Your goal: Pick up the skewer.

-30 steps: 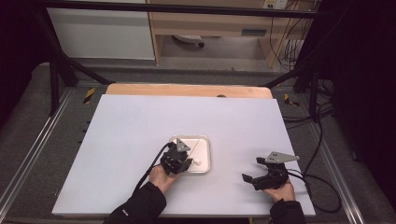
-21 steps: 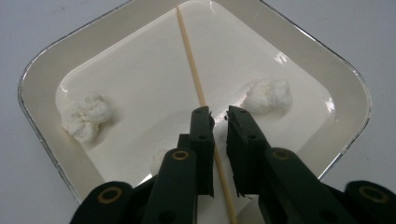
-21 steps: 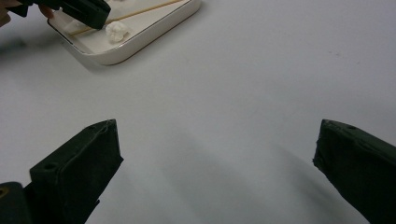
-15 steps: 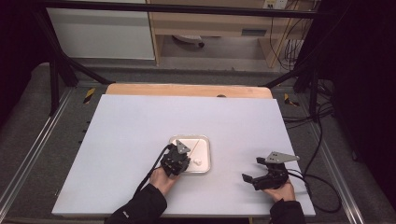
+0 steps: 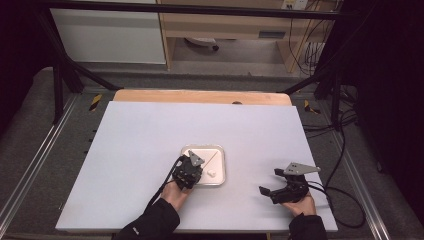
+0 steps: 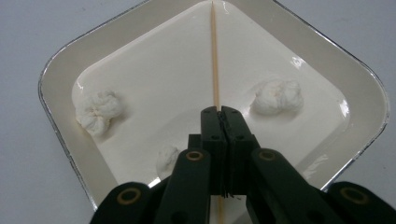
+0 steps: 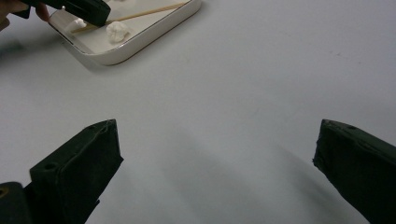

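Observation:
A white square tray [image 5: 220, 175] [image 6: 60, 70] [image 7: 154, 35] lies near the table's front middle. In it lie three white lumps, one at the left [image 6: 97, 109], one at the right [image 6: 278, 95] [image 7: 116, 31], one small one [image 6: 167, 159] by my jaws. A thin wooden skewer [image 6: 215, 56] [image 7: 140, 15] runs across the tray, and my left gripper [image 6: 223, 112] [image 5: 188, 172] is shut on its near part, low over the tray. My right gripper [image 7: 215, 163] [image 5: 272, 192] stands open over bare table to the tray's right, nothing between its jaws.
The pale table top [image 5: 150, 140] stretches wide to the left and back of the tray. A wooden strip [image 5: 200, 96] borders its far edge. Cables [image 5: 340, 150] hang off the right side, and dark frame bars [image 5: 60, 70] rise at the left rear.
My left gripper has shifted slightly over the tray with the skewer held. The right gripper has stayed in place.

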The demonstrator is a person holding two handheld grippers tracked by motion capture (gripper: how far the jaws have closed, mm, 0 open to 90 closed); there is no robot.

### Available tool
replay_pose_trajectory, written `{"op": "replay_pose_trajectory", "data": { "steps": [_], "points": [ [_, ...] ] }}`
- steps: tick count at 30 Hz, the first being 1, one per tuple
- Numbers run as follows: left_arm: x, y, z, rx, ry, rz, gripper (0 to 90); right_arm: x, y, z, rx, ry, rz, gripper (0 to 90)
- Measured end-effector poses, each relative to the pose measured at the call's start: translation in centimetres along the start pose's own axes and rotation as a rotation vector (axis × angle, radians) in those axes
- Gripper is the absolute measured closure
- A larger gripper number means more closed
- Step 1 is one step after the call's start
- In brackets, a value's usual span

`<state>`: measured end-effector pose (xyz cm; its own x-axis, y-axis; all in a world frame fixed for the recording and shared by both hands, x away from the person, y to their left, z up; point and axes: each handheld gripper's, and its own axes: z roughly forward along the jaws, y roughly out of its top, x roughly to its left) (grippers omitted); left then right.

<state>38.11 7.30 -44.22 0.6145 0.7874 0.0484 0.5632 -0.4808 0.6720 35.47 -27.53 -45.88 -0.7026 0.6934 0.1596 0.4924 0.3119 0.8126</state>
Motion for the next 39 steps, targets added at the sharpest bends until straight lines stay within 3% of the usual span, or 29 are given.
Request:
{"op": "replay_pose_trajectory", "data": {
  "steps": [15, 27, 39],
  "points": [
    [0.7, -0.1, -0.9, -0.065, -0.048, -0.013, 89.1, 0.0, 0.0, 0.0, 0.000, 0.001, -0.004, 1.2],
    [2.2, -0.5, -2.6, -0.109, -0.085, -0.011, 89.0, 0.1, 0.1, 0.1, -0.005, -0.001, -0.018, 1.3],
    [2.7, -0.8, -3.4, -0.119, -0.139, 0.033, 89.1, 0.7, 0.8, 0.2, 0.005, -0.024, -0.055, 1.3]
  ]
}}
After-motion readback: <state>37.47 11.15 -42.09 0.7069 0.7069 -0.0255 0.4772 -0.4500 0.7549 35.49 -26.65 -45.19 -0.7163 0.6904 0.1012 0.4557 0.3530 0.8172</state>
